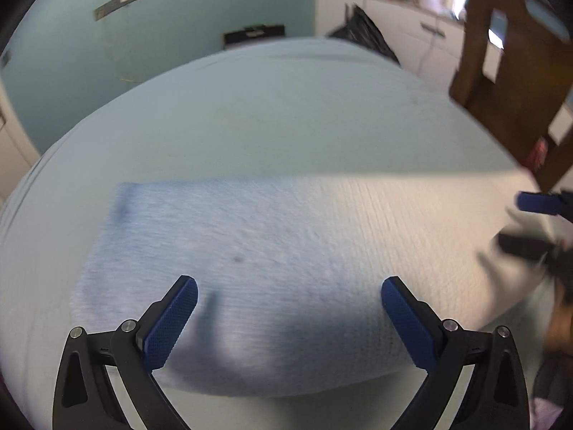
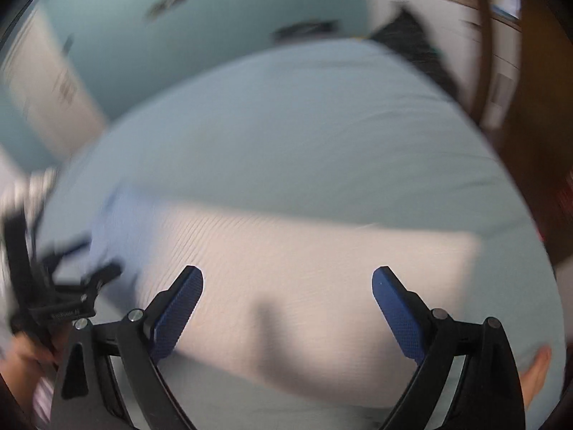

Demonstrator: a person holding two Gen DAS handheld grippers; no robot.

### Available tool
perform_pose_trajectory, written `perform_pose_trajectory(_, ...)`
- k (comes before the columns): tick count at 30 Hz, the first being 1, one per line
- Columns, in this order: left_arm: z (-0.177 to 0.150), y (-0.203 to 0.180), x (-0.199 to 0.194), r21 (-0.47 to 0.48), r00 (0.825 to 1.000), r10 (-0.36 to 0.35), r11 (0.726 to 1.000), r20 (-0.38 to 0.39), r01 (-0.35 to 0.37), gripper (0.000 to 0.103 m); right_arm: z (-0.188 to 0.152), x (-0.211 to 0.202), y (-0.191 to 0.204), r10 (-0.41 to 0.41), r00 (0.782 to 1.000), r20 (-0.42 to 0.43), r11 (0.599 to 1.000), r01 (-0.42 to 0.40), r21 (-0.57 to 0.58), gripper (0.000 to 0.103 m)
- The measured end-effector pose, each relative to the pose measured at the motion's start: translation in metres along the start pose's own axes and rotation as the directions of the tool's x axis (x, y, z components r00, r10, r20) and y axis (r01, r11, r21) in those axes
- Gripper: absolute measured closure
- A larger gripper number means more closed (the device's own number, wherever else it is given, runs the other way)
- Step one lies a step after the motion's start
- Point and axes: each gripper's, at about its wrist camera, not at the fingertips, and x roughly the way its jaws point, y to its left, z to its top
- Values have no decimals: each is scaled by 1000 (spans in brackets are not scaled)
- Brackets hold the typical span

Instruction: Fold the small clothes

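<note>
A folded cloth (image 1: 279, 251), pale blue at its left end and white toward the right, lies flat on a light blue-grey table (image 1: 268, 107). My left gripper (image 1: 289, 295) hovers over the cloth's near edge, open, with nothing between its blue pads. In the right wrist view the same cloth (image 2: 304, 268) lies as a white rectangle with a blue left end. My right gripper (image 2: 288, 286) stands open above the cloth, its pads apart and bare. The right gripper (image 1: 537, 222) shows blurred at the right edge of the left wrist view. The left gripper (image 2: 71, 286) shows blurred at the left of the right wrist view.
A brown wooden chair (image 1: 508, 71) stands at the table's right side. A dark bag (image 1: 365, 32) sits beyond the far edge, before white cabinets (image 1: 394, 21). A teal wall (image 1: 143, 36) lies behind. A person's hand (image 2: 28, 354) holds the left gripper.
</note>
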Motion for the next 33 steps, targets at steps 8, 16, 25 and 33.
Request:
perform_pose_trajectory(8,-12,-1,24,-12,1000,-4,1000,-13,4,0,-33,51,33,34,995,-90,985,-49,-167,4)
perform_pose_trajectory(16,-30,-12,30,-2,1000,6,1000,4,-6,0,-43,15,-60,82,994,-78,992,-89,-91,4)
perform_pose_trajectory(25,-24,-8,35,-16,999,33,999,-8,-34,0,-74,-31,-127,-124,988,-88,989,131,75,3)
perform_pose_trajectory(33,-24,-7,42,-32,999,32,999,-4,-32,0,-86,-40,32,-175,984,23,854,163,-495,3)
